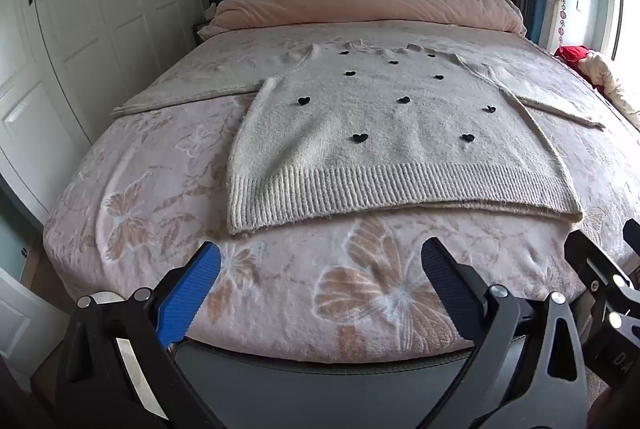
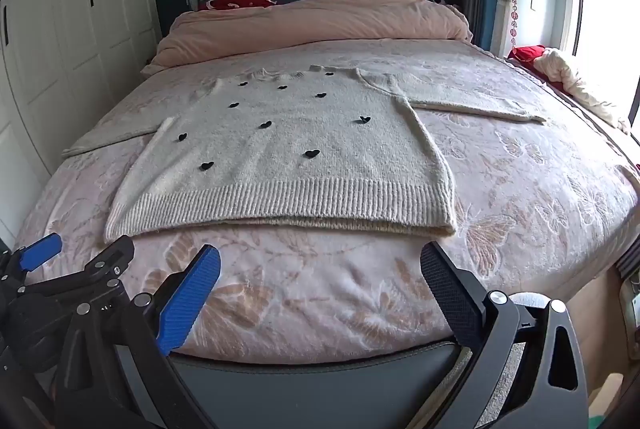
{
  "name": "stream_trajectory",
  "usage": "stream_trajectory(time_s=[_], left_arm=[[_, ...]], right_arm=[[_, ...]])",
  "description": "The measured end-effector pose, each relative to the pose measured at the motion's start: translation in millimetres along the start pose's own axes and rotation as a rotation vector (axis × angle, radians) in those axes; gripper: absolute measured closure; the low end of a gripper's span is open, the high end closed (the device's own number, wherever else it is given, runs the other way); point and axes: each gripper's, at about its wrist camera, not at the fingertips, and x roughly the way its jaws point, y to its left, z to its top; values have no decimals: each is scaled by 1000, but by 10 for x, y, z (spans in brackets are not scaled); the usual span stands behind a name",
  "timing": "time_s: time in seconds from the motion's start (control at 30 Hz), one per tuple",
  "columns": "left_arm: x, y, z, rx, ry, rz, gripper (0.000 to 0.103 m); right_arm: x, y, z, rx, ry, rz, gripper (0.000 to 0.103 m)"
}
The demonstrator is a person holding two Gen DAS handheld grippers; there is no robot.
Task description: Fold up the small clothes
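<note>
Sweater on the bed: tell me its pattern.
Pale grey sweater scattered with small black hearts; clearest in the left wrist view.

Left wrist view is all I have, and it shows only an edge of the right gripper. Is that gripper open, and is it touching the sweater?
Observer: The right gripper is open and holds nothing. Both fingertips stop short of the sweater.
Operator: Which part of the hem is closest to it?
Observer: The hem's right corner, just beyond the black finger and apart from it.
Operator: Is there room on the bed beside that corner?
Observer: Yes. The blanket runs on to the right as far as the bed's side edge, with floor below it.
</note>
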Motion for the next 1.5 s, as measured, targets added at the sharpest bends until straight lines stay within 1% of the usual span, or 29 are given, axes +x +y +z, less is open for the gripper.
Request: stream_trajectory(time_s=[0.1, 0.13, 0.17, 0.27, 0.37, 0.4, 0.53, 0.57, 0.6, 1.5], left_arm=[[-6, -18, -1, 3, -3, -3, 5], [-9, 24, -6, -16, -6, -8, 5], [-13, 23, -9, -11, -7, -5, 5], [-3, 62, 8, -16, -1, -11, 5], [-7, 102, 13, -8, -3, -8, 5], [12, 20, 13, 1, -1, -3, 5], [36, 65, 32, -2, 2, -6, 5], [-3, -26, -10, 6, -6, 6, 5], [-3, -33, -13, 7, -6, 6, 5], [-7, -55, -33, 14, -10, 13, 5]], right_arm=[[-3, 49, 16, 3, 2, -5, 5], [-20, 35, 8, 9, -2, 6, 5], [29, -1, 33, 23, 22, 23, 5], [37, -41, 37, 20, 17, 27, 5], [57, 0, 19, 9, 15, 21, 5], [68, -3, 20, 8, 16, 22, 5], [0, 33, -1, 0, 5, 21, 5], [-2, 34, -4, 0, 6, 21, 5], [-4, 36, -7, 0, 7, 22, 5], [11, 48, -27, -10, 13, 20, 5]])
